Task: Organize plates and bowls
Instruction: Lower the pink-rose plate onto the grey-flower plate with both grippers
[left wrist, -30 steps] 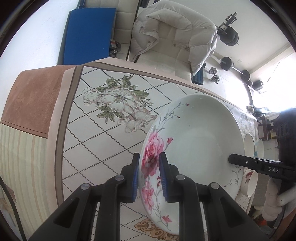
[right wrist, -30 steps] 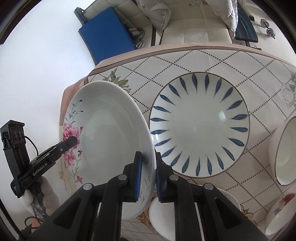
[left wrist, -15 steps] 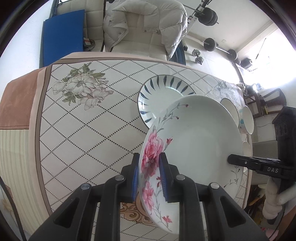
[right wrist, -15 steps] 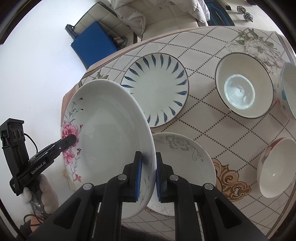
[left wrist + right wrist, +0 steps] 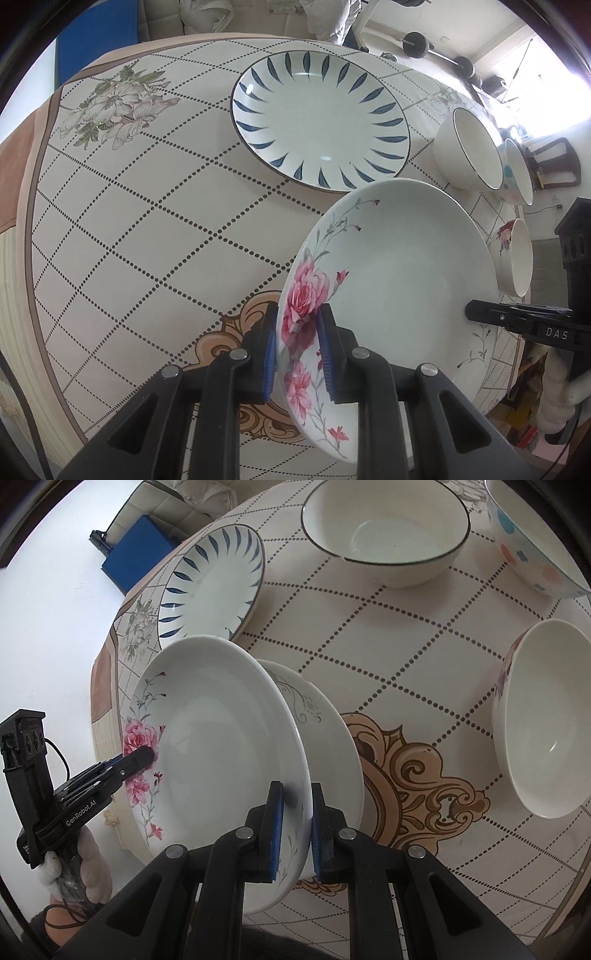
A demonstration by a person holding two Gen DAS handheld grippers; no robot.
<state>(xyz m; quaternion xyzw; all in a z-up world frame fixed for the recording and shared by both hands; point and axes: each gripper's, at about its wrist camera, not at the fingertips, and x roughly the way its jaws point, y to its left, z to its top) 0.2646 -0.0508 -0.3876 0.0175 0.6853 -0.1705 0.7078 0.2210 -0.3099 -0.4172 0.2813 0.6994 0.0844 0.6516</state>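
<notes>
Both grippers hold one white plate with pink roses (image 5: pixel 399 273), tilted above the table. My left gripper (image 5: pixel 297 343) is shut on its rose-painted rim. My right gripper (image 5: pixel 297 823) is shut on the opposite rim of the same plate (image 5: pixel 221 746). Right behind and under it lies a white plate with a grey scroll pattern (image 5: pixel 332 746). A plate with blue leaf marks (image 5: pixel 321 114) lies farther back on the table; it also shows in the right wrist view (image 5: pixel 214 579).
A dark-rimmed white bowl (image 5: pixel 388 535), a dotted bowl (image 5: pixel 532 546) and a flowered bowl (image 5: pixel 546 723) stand on the patterned tablecloth (image 5: pixel 147 221). The table edge is close on the near side. A chair with a white jacket (image 5: pixel 258 14) is beyond the table.
Both grippers carried the rose plate forward and lower over the table, toward the grey-patterned plate. The blue-leaf plate and the bowls now look nearer. Both grips are unchanged.
</notes>
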